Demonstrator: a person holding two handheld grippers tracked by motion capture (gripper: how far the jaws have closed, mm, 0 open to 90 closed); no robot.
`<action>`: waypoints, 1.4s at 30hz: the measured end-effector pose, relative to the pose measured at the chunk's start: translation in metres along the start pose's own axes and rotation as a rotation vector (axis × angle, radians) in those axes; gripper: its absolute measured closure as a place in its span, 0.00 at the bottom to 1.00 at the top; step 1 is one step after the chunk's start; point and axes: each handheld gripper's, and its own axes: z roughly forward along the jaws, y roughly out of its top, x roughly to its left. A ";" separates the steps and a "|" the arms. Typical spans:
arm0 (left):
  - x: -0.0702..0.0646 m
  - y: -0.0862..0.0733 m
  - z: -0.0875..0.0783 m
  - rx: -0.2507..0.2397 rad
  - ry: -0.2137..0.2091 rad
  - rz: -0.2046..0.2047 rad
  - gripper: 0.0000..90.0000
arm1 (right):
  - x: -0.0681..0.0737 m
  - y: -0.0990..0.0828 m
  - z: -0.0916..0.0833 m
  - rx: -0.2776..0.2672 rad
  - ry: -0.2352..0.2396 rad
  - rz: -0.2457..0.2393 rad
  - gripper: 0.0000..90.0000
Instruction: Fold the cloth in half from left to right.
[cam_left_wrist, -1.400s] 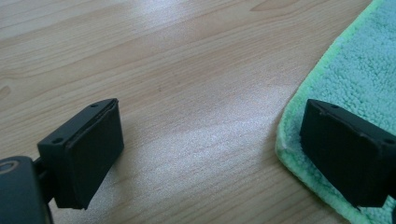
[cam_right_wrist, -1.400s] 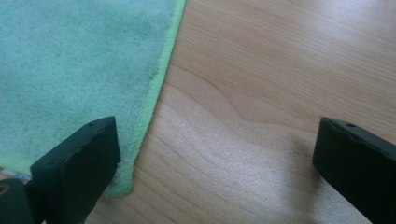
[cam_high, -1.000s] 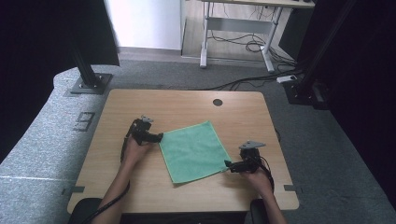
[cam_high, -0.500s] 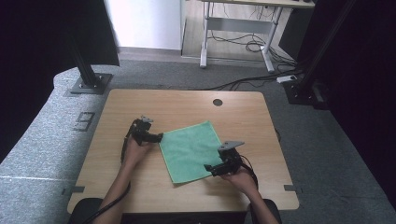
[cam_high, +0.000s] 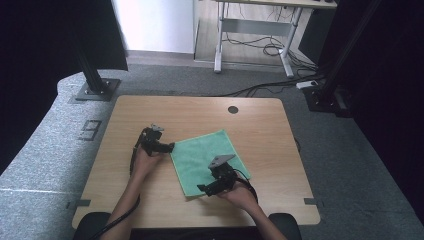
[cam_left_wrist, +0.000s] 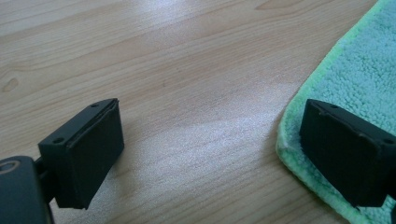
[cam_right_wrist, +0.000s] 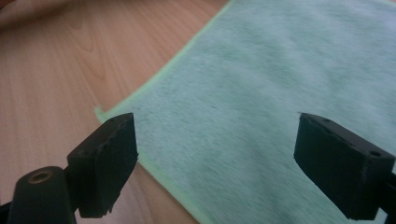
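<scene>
Both released: left gripper (cam_high: 169, 147) spread at nine o'clock edge of green cloth (cam_high: 207, 155), right gripper (cam_high: 204, 189) gaping over six o'clock corner.

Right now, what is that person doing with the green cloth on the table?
A person holds a gripper in each hand over a green cloth lying flat on a wooden table. The left gripper sits at the cloth's left edge, jaws open, one jaw over the cloth's hem and the other over bare wood. The right gripper is at the near corner, jaws open too. Neither one has pinched the cloth yet.
</scene>
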 end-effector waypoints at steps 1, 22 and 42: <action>0.000 0.000 0.000 0.000 0.000 0.000 0.07 | 0.002 0.001 0.002 0.003 0.005 -0.008 0.15; 0.000 0.000 0.000 0.000 -0.001 -0.004 0.07 | 0.049 0.012 0.039 0.069 0.108 -0.149 0.45; -0.002 -0.001 -0.002 -0.022 -0.023 0.022 0.15 | 0.055 0.006 0.046 0.089 0.050 -0.188 0.81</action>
